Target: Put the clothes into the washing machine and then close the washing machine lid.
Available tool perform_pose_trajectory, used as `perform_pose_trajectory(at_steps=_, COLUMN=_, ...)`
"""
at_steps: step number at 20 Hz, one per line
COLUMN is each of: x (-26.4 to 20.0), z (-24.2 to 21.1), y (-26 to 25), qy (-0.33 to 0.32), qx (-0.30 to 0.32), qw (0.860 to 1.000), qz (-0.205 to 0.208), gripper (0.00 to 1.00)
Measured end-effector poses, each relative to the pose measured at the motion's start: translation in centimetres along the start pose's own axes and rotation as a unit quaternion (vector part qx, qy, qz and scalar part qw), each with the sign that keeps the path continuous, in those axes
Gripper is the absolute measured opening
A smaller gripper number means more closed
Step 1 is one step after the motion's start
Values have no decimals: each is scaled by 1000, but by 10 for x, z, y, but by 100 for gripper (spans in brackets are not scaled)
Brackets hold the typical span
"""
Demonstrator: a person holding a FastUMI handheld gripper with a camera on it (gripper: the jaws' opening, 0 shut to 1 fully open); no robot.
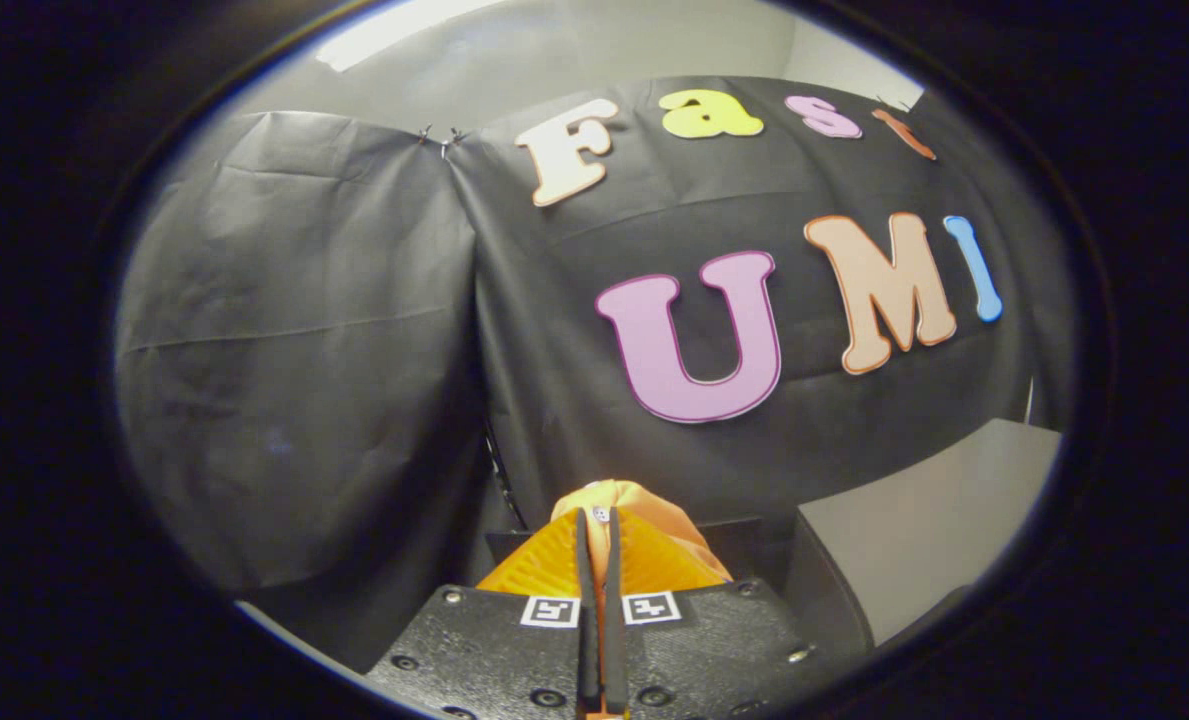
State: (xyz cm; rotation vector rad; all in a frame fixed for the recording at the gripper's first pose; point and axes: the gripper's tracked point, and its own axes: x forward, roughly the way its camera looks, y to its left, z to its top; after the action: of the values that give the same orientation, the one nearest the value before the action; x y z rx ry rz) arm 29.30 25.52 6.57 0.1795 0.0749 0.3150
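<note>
My gripper is raised and faces the booth's black cloth wall. Its two fingers are pressed together on a piece of orange cloth, a garment that bulges out just past the fingertips and to their right. A thin strip of the same cloth shows in the narrow slit between the fingers. The rest of the garment hangs below, hidden by the gripper body.
A grey flat surface with a dark front edge lies to the right of the fingers, low against the wall. A dark box-like edge sits just behind the garment. The wall's two cloth panels meet in a fold ahead on the left.
</note>
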Motion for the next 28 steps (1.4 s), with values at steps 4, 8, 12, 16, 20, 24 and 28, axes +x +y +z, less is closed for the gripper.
perform_pose_trajectory(at_steps=4, x=10, z=-57, y=-9, qy=33, qx=18, qw=999, qz=-19, gripper=2)
perform_pose_trajectory(at_steps=8, x=21, z=-116, y=-14, qy=73, qx=26, qw=996, qz=-32, gripper=2)
perform_pose_trajectory(at_steps=12, x=28, z=-180, y=-22, qy=116, qx=45, qw=991, qz=-52, gripper=2)
perform_pose_trajectory(at_steps=16, x=39, z=-235, y=-22, qy=163, qx=49, qw=983, qz=-61, gripper=2)
perform_pose_trajectory(at_steps=20, x=49, z=-274, y=-19, qy=188, qx=44, qw=979, qz=-69, gripper=2)
perform_pose_trajectory(at_steps=24, x=57, z=-300, y=-21, qy=216, qx=31, qw=971, qz=-93, gripper=5)
perform_pose_trajectory(at_steps=28, x=60, z=-334, y=-20, qy=272, qx=15, qw=957, qz=-102, gripper=8)
